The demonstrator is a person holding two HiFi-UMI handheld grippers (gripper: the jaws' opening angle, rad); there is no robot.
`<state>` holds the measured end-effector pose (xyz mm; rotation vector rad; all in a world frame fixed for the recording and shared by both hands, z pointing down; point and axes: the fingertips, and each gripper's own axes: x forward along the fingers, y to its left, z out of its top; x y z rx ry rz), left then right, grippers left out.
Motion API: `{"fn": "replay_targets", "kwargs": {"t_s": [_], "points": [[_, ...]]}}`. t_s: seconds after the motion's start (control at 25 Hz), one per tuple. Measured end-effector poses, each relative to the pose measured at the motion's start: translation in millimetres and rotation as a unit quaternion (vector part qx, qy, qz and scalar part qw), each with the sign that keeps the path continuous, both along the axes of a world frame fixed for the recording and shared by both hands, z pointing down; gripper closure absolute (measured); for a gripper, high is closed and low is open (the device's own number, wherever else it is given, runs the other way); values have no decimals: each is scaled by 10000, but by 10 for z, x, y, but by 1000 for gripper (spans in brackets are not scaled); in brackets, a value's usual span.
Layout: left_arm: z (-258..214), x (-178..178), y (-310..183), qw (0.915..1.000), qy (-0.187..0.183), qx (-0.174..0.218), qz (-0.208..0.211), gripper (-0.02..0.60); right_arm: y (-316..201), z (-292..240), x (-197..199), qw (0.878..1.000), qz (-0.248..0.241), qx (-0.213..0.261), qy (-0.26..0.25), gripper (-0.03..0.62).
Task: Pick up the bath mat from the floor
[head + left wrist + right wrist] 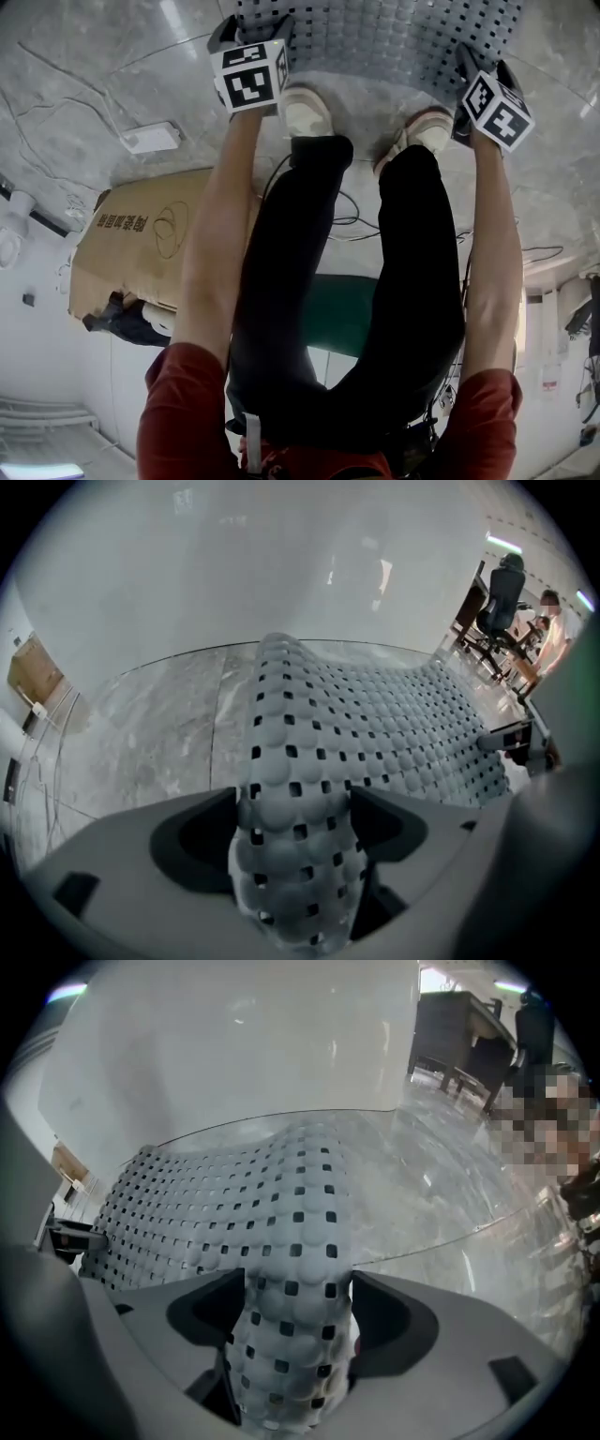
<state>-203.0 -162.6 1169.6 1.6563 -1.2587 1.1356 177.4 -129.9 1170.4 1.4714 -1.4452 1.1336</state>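
the bath mat (394, 724) is pale grey, soft and full of round bumps and little square holes. one bunched-up fold of it stands between the jaws of the left claw (292, 803), another between the jaws of the right claw (298, 1283). the rest lies spread on the floor (159, 733) between both claws.

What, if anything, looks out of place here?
The bath mat isn't lying flat on the floor: one edge is bunched into two raised folds, one standing between the jaws of the left gripper, one between those of the right gripper. Nothing looks spilled or damaged.
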Motion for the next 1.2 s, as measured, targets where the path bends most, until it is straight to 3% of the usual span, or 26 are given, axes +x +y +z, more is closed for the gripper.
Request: {"fn": "replay_targets", "kwargs": {"t_s": [0.24,0.44,0.6,0.84,1.2], "points": [[148,-38,37,9993,96,-334,-120,216,33,118,31,9993,254,-168,-207,244],[94,15,43,9992,114,-325,-192,221,29,72,31,9995,261,-122,-160,255],[36,100,71,9990,158,-362,-212,293,15,1,-46,9991,335,-88,-230,357],[-173,289,126,9989,227,-292,-299,385,26,-189,-180,9991,331,-53,-275,426],[-650,498,354,9984,310,-371,-301,430,106,-681,-403,9998,-69,22,-205,491]]}}
